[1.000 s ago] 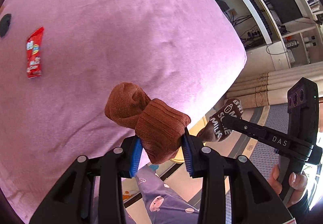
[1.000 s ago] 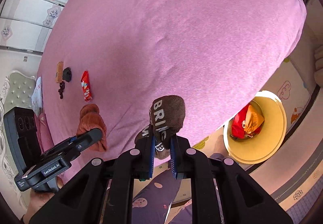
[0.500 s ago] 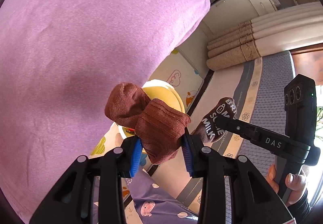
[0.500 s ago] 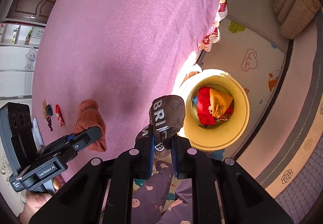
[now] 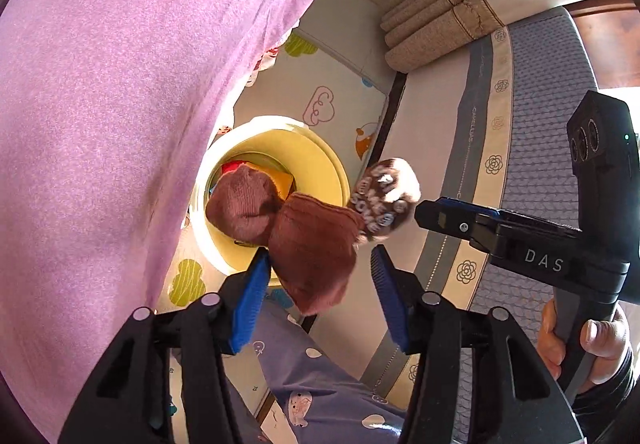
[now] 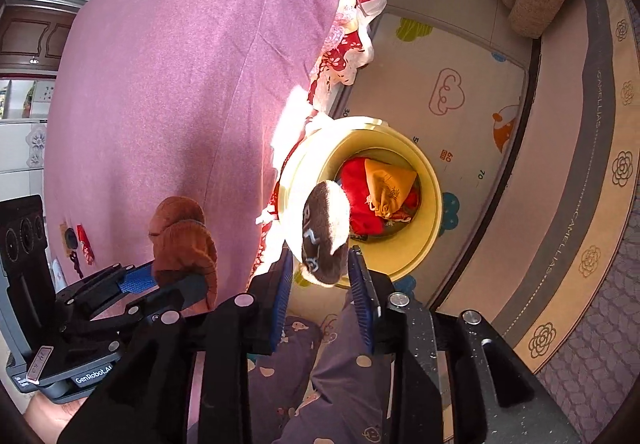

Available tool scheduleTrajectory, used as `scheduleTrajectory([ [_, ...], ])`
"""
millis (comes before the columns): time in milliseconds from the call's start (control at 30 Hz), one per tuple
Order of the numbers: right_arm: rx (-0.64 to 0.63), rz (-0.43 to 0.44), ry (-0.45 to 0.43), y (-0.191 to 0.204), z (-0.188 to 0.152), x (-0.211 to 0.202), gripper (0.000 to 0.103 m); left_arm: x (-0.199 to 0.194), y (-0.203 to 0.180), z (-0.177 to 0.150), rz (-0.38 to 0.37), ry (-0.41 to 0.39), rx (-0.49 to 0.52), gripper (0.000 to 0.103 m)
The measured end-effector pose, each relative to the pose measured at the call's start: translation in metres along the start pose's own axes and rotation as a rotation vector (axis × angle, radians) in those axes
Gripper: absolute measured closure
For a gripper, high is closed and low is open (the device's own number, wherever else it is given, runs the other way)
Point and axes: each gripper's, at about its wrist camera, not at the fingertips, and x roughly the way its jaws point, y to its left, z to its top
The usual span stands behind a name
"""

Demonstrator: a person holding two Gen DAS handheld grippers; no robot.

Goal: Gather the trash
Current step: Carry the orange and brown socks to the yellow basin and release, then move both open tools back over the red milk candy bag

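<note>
On the left, the pink bed (image 6: 168, 92) has a red wrapper (image 6: 85, 244) and small dark bits left at its far-left edge, so collecting is unfinished. The left gripper (image 5: 320, 292) is opening; the brown sock (image 5: 304, 240) sits loose between its pads, above the yellow bin (image 6: 428, 212). To the right, the right gripper (image 6: 320, 288) is also opening, releasing the dark lettered sock (image 6: 324, 232) over the bin's near rim. The bin on the floor beside the bed already holds red and orange items.
</note>
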Motion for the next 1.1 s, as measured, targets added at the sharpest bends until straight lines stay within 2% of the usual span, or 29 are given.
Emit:
scheduleTrajectory([
  [67,0.015,0.006,0.004,-0.004,0.000,0.001,0.068,0.003,0.001,0.000,0.020,0.007,0.005,0.041],
  [267,0.027,0.018,0.008,-0.003,0.000,0.001,0.068,-0.001,0.007,-0.001,0.025,0.003,0.023,0.040],
  [633,-0.020,0.035,0.011,0.031,0.003,-0.001,0.068,-0.028,0.023,-0.001,0.015,-0.056,-0.032,0.040],
  [867,-0.108,0.045,0.004,0.079,0.007,-0.007,0.068,-0.060,0.053,-0.017,0.013,-0.120,-0.098,0.040],
  [1100,-0.253,0.061,0.023,0.162,0.003,0.002,0.068,-0.105,0.109,-0.048,0.024,-0.201,-0.223,0.040],
])
